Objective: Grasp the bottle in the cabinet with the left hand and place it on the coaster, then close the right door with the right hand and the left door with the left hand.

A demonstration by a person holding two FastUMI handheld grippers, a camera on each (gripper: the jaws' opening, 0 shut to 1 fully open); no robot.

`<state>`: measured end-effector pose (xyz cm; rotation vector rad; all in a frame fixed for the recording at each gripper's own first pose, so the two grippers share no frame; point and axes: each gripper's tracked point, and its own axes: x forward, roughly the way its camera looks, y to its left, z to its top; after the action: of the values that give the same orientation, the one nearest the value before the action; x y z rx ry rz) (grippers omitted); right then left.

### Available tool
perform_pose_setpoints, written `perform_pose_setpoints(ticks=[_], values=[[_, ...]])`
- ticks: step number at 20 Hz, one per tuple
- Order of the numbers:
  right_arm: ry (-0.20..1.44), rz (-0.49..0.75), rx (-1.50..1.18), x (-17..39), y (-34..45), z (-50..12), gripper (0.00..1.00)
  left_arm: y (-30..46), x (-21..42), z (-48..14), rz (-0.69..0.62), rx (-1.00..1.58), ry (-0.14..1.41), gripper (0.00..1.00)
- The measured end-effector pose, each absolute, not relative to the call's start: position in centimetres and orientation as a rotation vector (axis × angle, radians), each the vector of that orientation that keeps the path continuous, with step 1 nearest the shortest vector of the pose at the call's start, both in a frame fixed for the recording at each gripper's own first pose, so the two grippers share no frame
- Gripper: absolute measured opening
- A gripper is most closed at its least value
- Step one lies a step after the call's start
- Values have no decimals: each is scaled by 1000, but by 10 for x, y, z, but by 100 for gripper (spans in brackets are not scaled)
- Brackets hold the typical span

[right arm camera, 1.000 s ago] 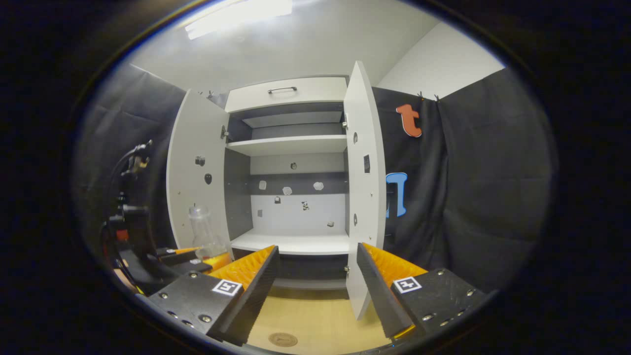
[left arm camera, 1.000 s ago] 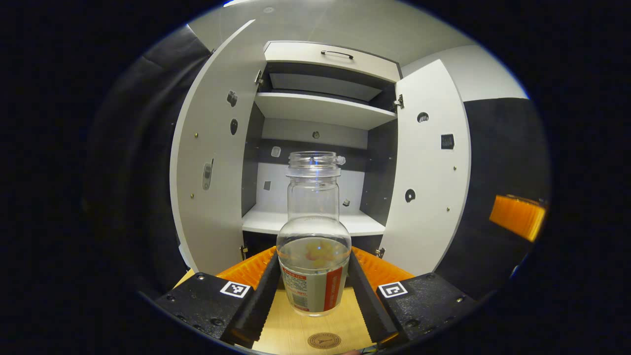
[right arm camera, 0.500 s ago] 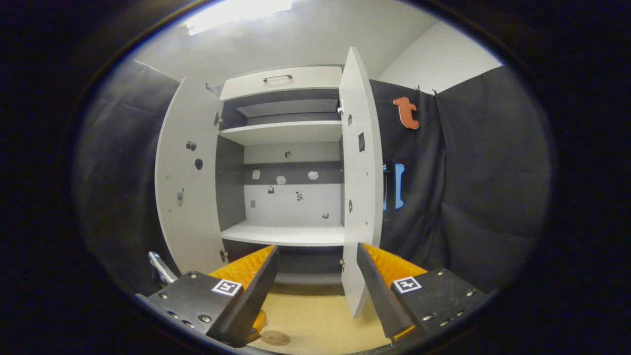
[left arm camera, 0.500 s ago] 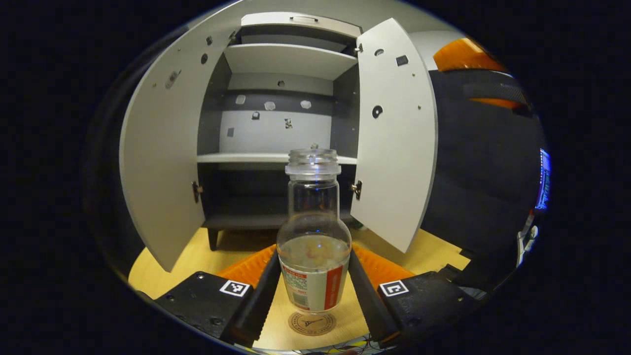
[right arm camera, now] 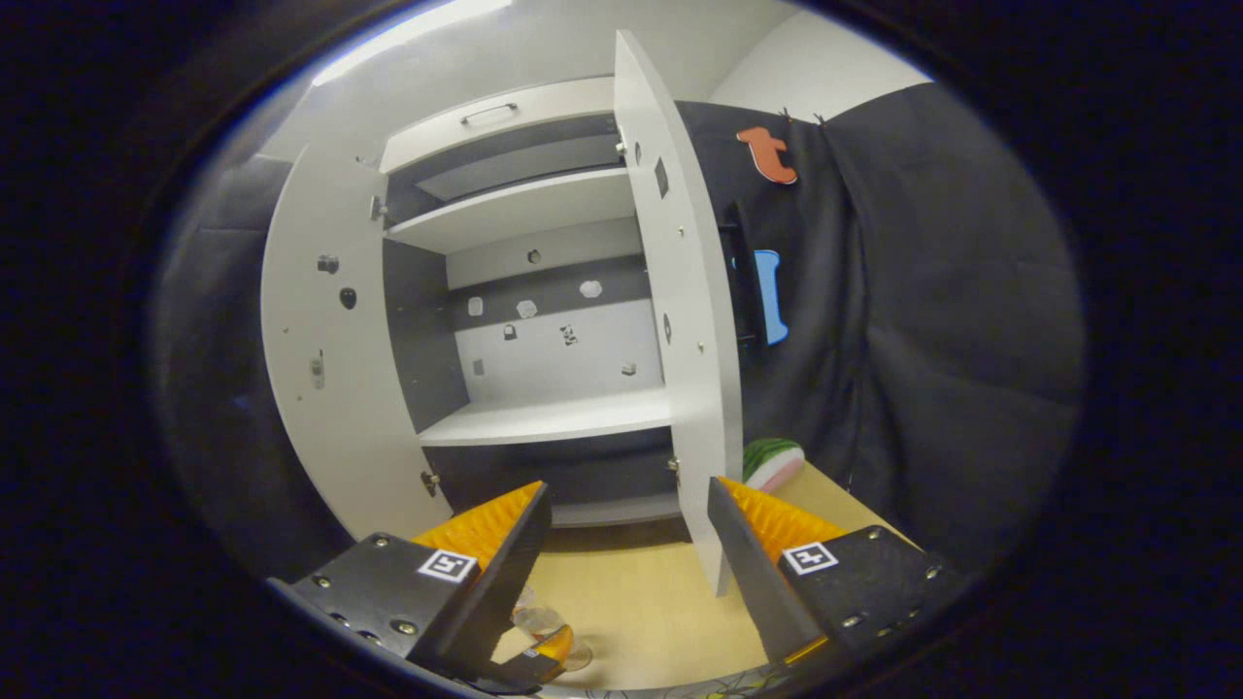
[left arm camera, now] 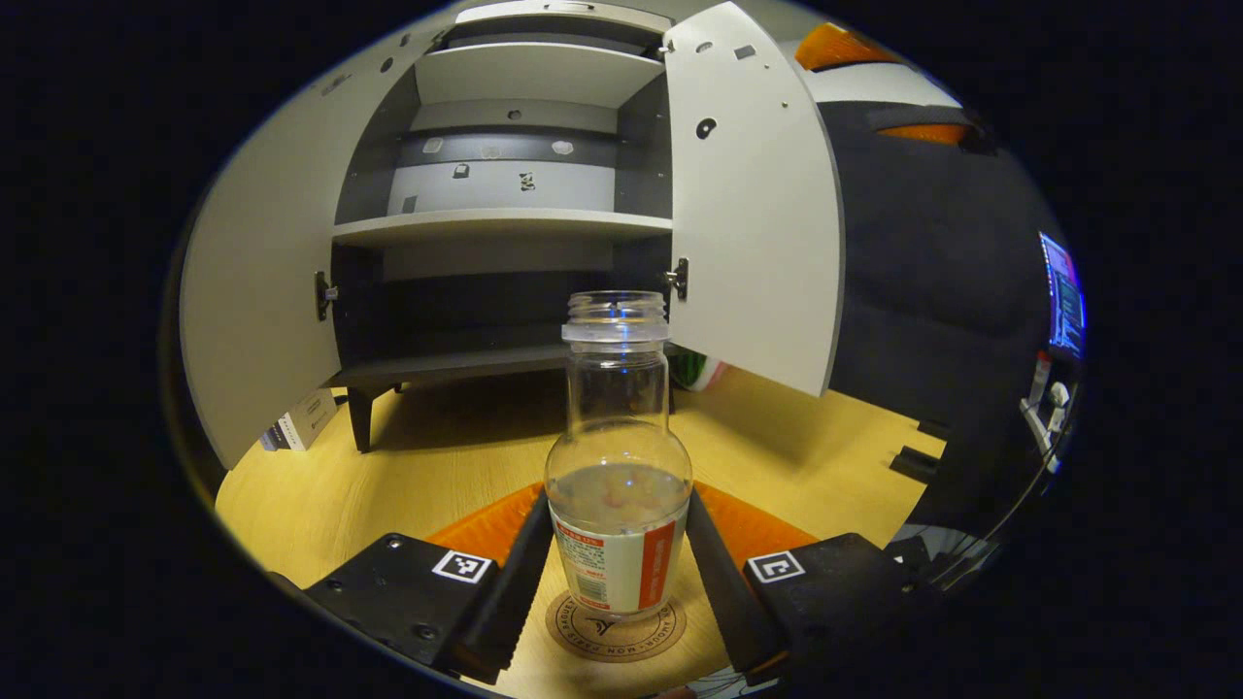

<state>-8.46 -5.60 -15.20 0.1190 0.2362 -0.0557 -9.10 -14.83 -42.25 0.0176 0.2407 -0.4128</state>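
The bottle [left arm camera: 619,485] looks like clear, rigid, smooth plastic, uncapped and nearly empty: light, tippy, best held low on its labelled belly. The left claw [left arm camera: 617,573] grips it there, bottle at twelve o'clock, over the coaster [left arm camera: 616,626]. The right claw [right arm camera: 621,563] hangs wide, empty.

The bottle [left arm camera: 619,485] is set on the coaster [left arm camera: 615,628], on the tabletop [left arm camera: 408,466] before the cabinet [left arm camera: 505,223], between its doors.

My left gripper [left arm camera: 619,568]: 2 fingers clamped on bottle [left arm camera: 619,485]. My right gripper [right arm camera: 626,544]: fingers spread, nothing between.
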Motion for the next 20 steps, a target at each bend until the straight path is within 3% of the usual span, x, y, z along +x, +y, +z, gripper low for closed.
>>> perform_pose_setpoints(ticks=[1,10,20], values=[[218,-74,94,-83,-62,-147,99,-152,-92,-428,-430,17,246,81],[169,-123,-3,-99,-94,-127,99,-145,-111,-444,-464,130,258,81],[136,-156,-15,-137,-113,-112,99,-130,-127,-443,-424,85,348,82]])
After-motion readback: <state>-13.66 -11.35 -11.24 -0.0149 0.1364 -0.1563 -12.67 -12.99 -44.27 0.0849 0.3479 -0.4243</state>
